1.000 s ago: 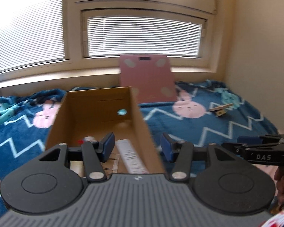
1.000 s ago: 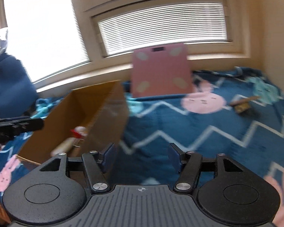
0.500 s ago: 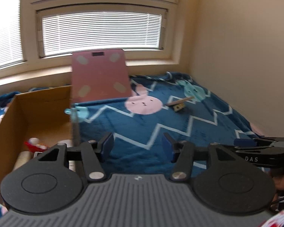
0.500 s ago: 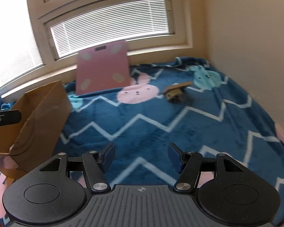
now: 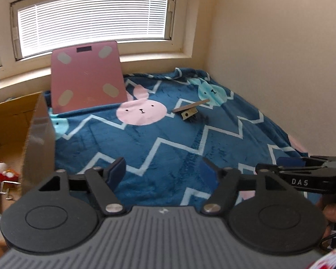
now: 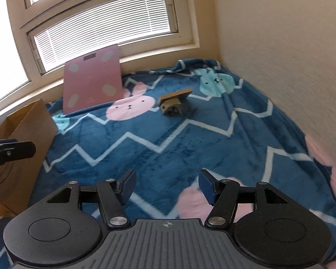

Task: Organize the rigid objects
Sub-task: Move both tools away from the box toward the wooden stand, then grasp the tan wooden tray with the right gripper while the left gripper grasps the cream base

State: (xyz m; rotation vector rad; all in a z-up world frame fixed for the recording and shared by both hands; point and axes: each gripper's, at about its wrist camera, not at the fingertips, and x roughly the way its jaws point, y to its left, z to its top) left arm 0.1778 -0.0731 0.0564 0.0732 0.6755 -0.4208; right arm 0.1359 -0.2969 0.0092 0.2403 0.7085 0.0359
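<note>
A: Where's the next thing to tidy?

B: A wooden brush point(image 5: 191, 111) lies on the blanket point(image 5: 168, 152), near the wall corner and well apart from the box point(image 5: 15, 121). It rests tilted, bristles down, handle pointing up and away. The pink scale point(image 5: 87, 76) leans against the window sill behind, between box and brush.

A: And the jaws?

B: The left gripper point(image 5: 162, 171) has just been opening its jaws; they stand wide with nothing between them, only blanket beyond. The right gripper point(image 6: 166, 185) is partly open and also empty. Both point down toward the bed, well short of the brush.

A: What could go wrong?

B: I'd say the brush's odd angle is the main risk. A grip on the thin handle edge could let it twist or slip out, and pressing down on soft bedding may just push it into the pile rather than seat it in the jaws. The two grippers are also close side by side, so both heading for the one brush could knock together.

A: And the box?

B: It already holds several items, so a careless drop could bounce off them or catch the near wall.
</note>
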